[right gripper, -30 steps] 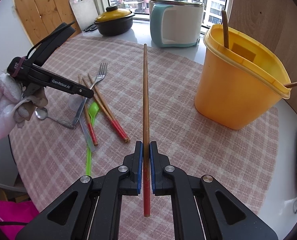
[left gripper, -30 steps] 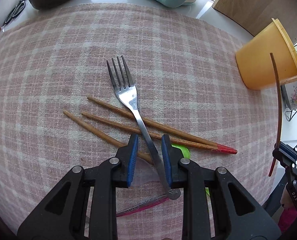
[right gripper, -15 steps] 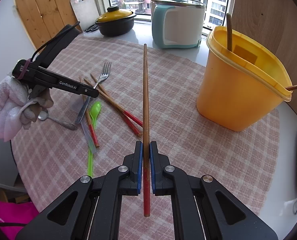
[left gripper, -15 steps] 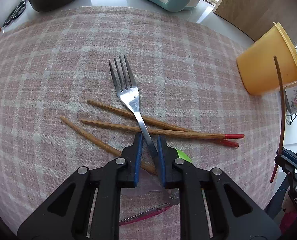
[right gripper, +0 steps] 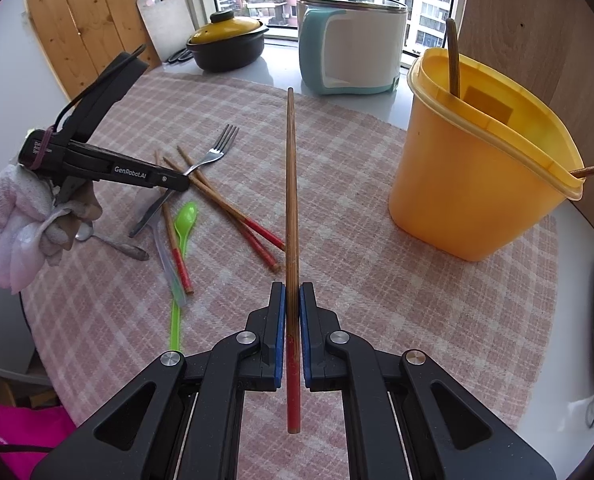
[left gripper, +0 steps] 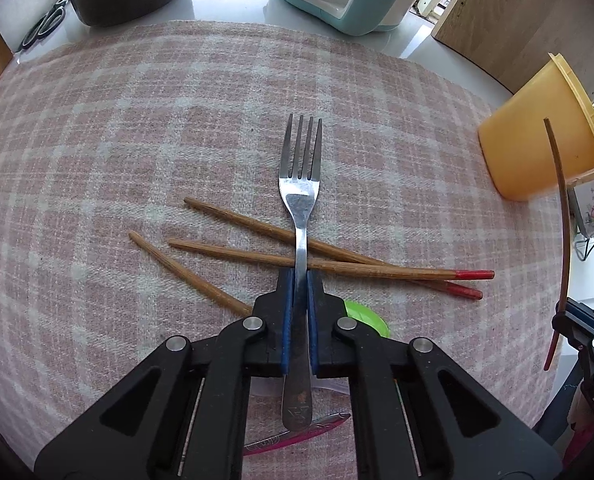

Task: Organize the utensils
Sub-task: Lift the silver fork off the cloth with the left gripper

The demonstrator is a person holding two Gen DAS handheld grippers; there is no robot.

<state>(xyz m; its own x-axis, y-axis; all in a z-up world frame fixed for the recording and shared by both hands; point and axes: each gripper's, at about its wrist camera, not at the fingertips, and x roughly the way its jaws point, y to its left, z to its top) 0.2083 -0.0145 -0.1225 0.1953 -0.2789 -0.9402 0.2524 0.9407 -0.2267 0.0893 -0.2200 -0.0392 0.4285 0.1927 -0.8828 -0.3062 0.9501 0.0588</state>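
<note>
My left gripper is shut on the handle of a steel fork, whose tines point away over the checked cloth. The fork and left gripper also show in the right wrist view. My right gripper is shut on a red-tipped wooden chopstick that points forward above the table. A yellow tub stands at the right with two wooden sticks in it. Three more chopsticks lie crossed under the fork.
A green spoon, a clear utensil and a metal spoon lie near the left gripper. A black pot and a teal cooker stand at the back. Wood boards lean behind.
My left gripper has closed on the fork handle and turned the fork straight ahead. The chopsticks under it shifted. The right gripper with its chopstick has barely moved.
</note>
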